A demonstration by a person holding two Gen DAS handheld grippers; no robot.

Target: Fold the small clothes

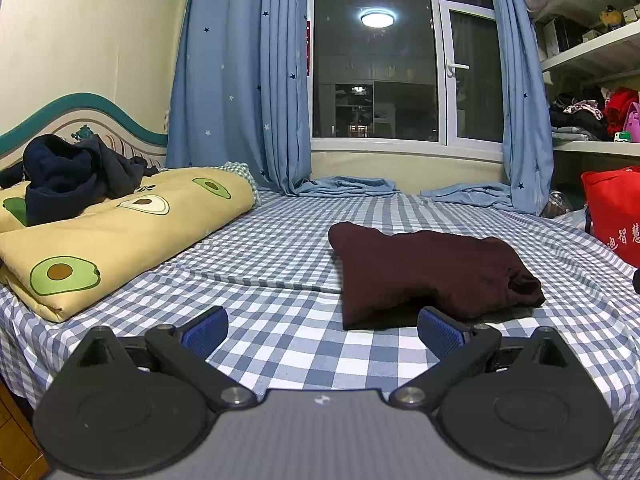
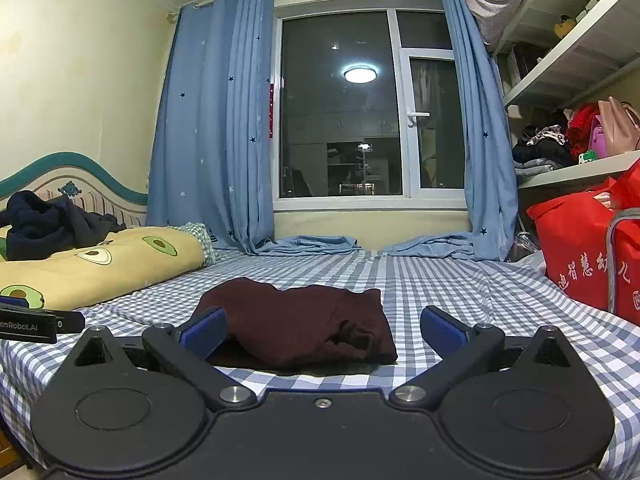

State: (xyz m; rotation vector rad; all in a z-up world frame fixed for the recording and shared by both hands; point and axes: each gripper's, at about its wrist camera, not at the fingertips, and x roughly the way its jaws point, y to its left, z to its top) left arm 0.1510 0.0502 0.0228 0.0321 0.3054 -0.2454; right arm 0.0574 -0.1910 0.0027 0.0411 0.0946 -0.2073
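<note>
Both wrist cameras sit low over the checked bed sheet [image 1: 280, 240], facing the window [image 1: 376, 60] at the far end. The left view looks along its spread fingers [image 1: 204, 332] with the folded maroon garment [image 1: 424, 276] ahead and beyond the right finger. The right view sits nearer, the garment [image 2: 296, 320] between its fingers [image 2: 442, 330]. Both share the avocado-print quilt [image 2: 100, 268], blue curtains [image 2: 208, 140] and red bag [image 2: 576, 248].
</note>
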